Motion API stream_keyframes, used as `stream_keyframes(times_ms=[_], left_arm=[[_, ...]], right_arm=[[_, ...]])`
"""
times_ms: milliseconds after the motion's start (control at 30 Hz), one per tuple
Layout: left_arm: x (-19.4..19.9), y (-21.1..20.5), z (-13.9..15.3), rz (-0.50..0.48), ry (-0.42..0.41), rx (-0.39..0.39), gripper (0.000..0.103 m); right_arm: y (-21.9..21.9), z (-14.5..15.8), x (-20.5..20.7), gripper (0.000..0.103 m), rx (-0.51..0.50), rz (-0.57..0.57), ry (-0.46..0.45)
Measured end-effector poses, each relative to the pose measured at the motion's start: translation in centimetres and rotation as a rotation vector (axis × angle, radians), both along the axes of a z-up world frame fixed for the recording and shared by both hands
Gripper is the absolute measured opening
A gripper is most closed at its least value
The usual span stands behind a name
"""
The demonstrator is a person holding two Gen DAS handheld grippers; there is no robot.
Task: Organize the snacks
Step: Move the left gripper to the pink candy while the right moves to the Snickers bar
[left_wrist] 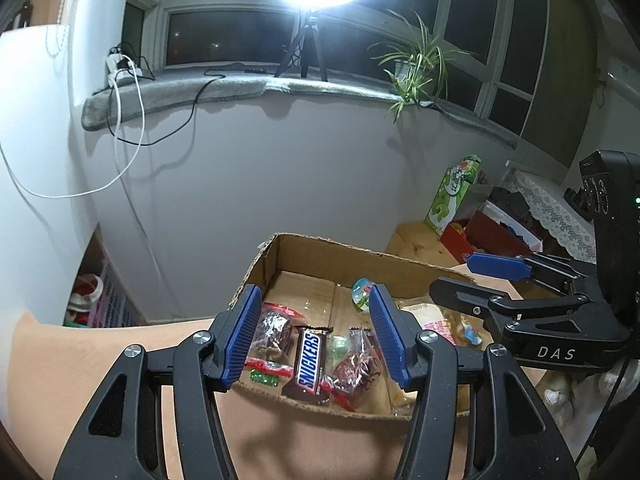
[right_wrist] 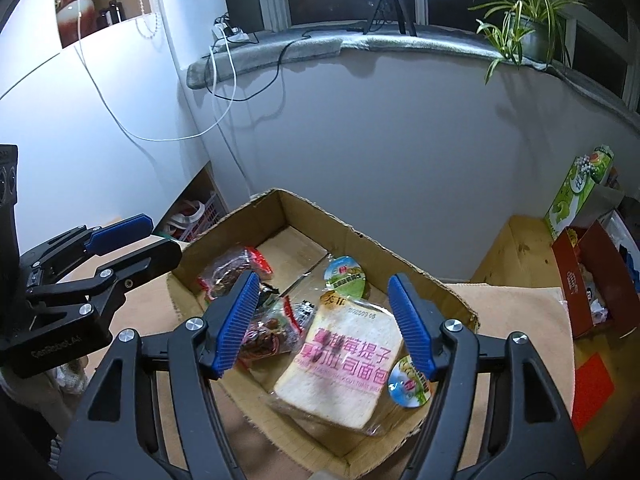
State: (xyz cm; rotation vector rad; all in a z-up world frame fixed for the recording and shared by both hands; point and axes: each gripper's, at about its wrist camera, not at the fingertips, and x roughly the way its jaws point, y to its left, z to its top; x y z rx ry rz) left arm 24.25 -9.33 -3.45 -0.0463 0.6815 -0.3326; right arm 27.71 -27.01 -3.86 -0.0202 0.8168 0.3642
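Cardboard box (left_wrist: 320, 258) on a tabletop (left_wrist: 120, 344) under a peach cloth, holding the snacks. Left tongs (left_wrist: 316, 336) and right tongs (right_wrist: 324, 326) both stand wide apart and hold nothing; each hovers above the near rim of the box.

Handling, as judged. The Snickers bar (left_wrist: 310, 364) is light, fairly stiff and glossy-wrapped, so likely slippery; a grip across its narrow width near the middle suits it. The two clear packets of dark dried fruit (left_wrist: 274, 334) are soft and crinkly, best pinched at a sealed edge. The bagged toast bread (right_wrist: 344, 364) is bulky, very light and easily crushed; take it by the loose film, not the slice faces. The foil-lidded jelly cups (right_wrist: 346, 278) are rigid-walled but have thin lids; grip across the cup wall.

Differences between views. Only the left wrist view shows the Snickers label and a small green-wrapped sweet (left_wrist: 264, 379). Only the right wrist view shows the bread's printed face and a second cup (right_wrist: 408, 384) touching its right edge.
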Motion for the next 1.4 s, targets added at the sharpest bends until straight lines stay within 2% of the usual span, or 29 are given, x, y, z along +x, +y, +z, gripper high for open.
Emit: stream_keyframes(times_ms=[333, 633, 833, 1167, 1400], left_arm=[[-3.4, 1.7, 1.6, 0.024, -0.032, -0.003, 0.055], [-7.2, 5.9, 2.8, 0.09, -0.05, -0.028, 0.055], [-10.2, 8.7, 2.8, 0.134, -0.055, -0.032, 0.059], [-14.9, 12.3, -0.5, 0.202, 0.018, -0.044, 0.059], [-17.8, 13.3, -3.7, 0.224, 0.091, -0.058, 0.059]], right_arm=[[1.6, 1.8, -3.5, 0.07, -0.008, 0.037, -0.035], [4.1, 2.4, -7.3, 0.07, -0.016, 0.099, -0.046], [6.5, 1.8, -9.2, 0.07, -0.031, 0.165, -0.035], [12.2, -1.0, -11.6, 0.07, -0.057, 0.292, 0.055], [15.3, -4.0, -10.9, 0.07, 0.0, 0.317, 0.229]])
